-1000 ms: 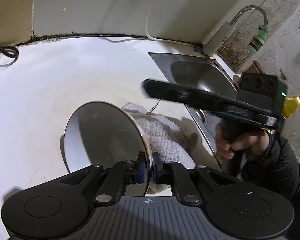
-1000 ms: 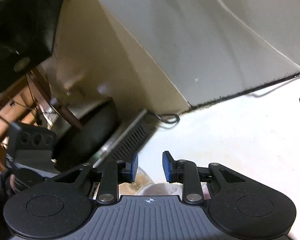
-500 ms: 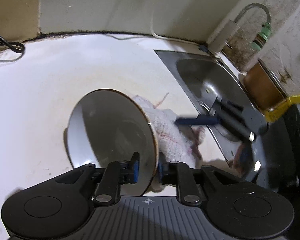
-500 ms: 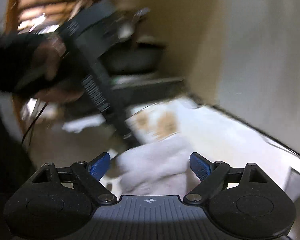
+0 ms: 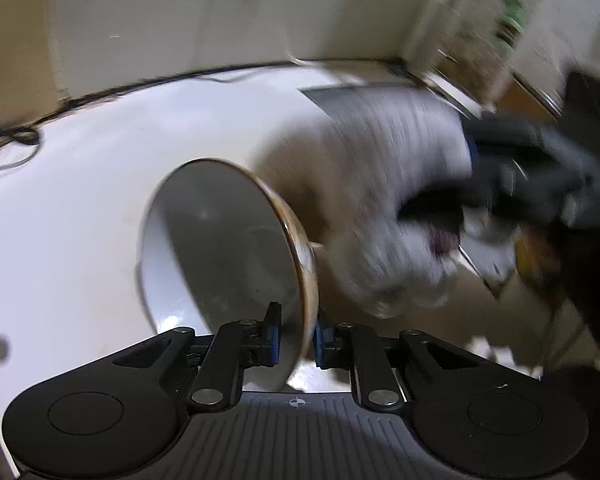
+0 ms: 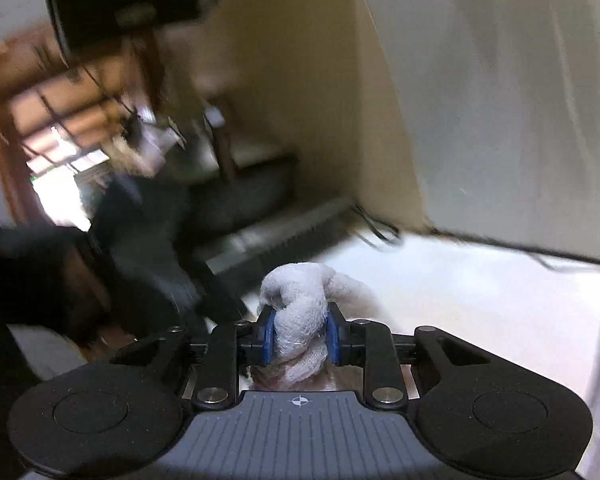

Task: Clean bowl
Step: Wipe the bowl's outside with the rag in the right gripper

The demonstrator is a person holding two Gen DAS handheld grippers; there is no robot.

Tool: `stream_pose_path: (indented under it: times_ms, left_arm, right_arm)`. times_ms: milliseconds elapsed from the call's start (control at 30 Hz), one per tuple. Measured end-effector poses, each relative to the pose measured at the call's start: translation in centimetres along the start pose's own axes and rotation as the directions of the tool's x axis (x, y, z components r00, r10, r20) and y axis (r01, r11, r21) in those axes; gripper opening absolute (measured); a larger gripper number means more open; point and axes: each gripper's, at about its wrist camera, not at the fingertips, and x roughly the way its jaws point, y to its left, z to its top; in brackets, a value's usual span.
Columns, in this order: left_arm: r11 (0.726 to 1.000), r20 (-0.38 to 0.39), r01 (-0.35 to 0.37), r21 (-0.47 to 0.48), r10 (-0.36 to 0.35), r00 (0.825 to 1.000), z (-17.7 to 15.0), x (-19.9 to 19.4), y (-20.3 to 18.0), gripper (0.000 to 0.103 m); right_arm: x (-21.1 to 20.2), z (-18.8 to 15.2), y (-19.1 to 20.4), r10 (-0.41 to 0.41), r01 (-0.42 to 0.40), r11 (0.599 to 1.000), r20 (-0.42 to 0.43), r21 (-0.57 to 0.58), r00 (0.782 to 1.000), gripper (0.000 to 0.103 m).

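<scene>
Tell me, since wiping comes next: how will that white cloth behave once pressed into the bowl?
Probably floppy: the cloth bunches between the right gripper. Its open weave suggests lightness. The bowl looks glazed, so possibly slippery.

bowl [image 5: 220, 248]: glossy glazed ceramic | cloth [image 6: 300, 320]: white open-weave gauze

No words, labels, brands or numbers could be read on anything in either view.
</scene>
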Motion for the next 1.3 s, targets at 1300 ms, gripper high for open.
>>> stream_pose_path:
  times_ms: [1300]
  left_arm:
    - [0.968, -0.011, 0.118, 0.221, -0.119, 0.993, -1.7, -2.4, -3.4, 0.015]
  right_arm:
    - [-0.8, -2.1, -4.2, 0.161, -0.117, 0.952, -0.138, 0.282, 0.977, 0.026]
